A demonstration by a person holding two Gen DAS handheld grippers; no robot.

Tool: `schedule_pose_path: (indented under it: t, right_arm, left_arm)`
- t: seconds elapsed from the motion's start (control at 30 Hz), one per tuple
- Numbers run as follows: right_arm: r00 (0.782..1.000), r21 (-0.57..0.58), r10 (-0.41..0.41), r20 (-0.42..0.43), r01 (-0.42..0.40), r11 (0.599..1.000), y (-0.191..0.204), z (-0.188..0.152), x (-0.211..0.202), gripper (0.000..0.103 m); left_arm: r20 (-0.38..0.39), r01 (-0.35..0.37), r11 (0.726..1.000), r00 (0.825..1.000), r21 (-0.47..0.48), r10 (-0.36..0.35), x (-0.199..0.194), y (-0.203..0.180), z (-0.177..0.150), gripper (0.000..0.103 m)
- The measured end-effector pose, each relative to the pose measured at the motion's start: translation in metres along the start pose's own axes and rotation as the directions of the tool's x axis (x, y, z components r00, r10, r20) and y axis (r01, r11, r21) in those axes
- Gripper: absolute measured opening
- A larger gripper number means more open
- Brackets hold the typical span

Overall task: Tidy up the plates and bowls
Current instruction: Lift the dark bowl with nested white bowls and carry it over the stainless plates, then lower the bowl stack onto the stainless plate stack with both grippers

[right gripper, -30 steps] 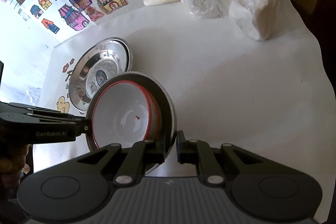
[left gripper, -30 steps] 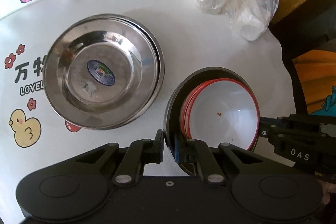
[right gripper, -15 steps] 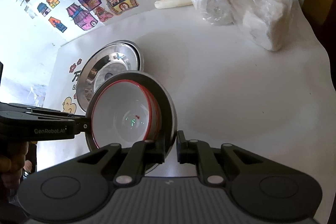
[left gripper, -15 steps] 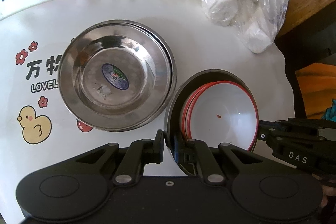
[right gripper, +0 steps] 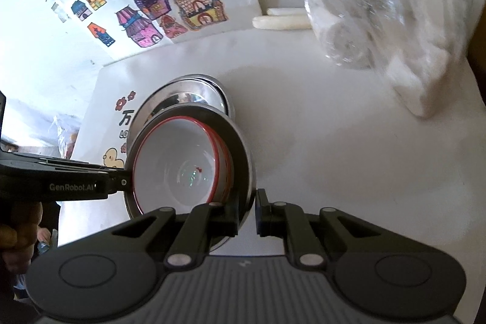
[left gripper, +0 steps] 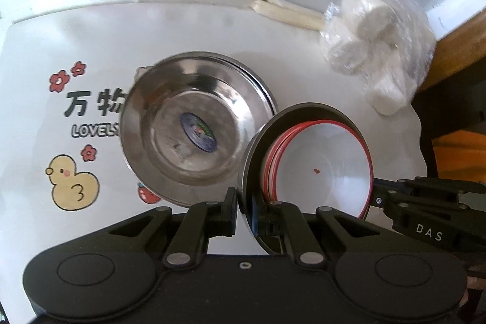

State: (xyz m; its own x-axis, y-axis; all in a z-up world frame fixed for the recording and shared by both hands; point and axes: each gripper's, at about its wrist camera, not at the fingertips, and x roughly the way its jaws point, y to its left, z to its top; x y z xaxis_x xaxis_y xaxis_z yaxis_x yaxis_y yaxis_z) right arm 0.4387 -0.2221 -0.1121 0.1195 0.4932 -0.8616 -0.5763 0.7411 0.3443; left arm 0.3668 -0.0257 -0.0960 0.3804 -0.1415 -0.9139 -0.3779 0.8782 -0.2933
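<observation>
Held stack: a round stainless-steel plate (left gripper: 253, 160) carrying nested white bowls with red rims (left gripper: 328, 169), a small red mark on the innermost bowl's floor.
Facing: the stack's mouth opens upward, tilted; being round, it shows no long axis.
Place: lifted above the white printed table cover (left gripper: 188, 29), overlapping the near-right rim of the shiny steel basin stack (left gripper: 188, 123) resting mid-cover.
Left gripper (left gripper: 244, 211): clamped on the plate's rim.
Right gripper (right gripper: 254, 211): clamped on the opposite rim.
</observation>
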Motion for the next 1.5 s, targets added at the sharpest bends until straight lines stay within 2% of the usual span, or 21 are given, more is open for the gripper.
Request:
schedule_pose_path:
  t: [0.73,1.17,1.5]
  right_arm:
    - [0.997,-0.128,0.046,-0.067,-0.055,0.99,0.039,0.057,0.063,0.011]
    - [0.995,-0.155,0.058,-0.085,-0.07,0.985,0.055,0.075,0.086,0.011]
    - [0.994,-0.147,0.052,-0.093,-0.065,0.987,0.051,0.08,0.095,0.011]
  left_arm:
    - [0.037,-0.073,0.985,0.996,-0.157,0.08,0.005,0.063,0.024,0.007]
    - [0.026,-0.105,0.975,0.993,-0.195,0.112,0.014,0.083,0.033,0.008]
    - [0.015,-0.109,0.975,0.993,-0.195,0.114,0.023,0.083,0.041,0.008]
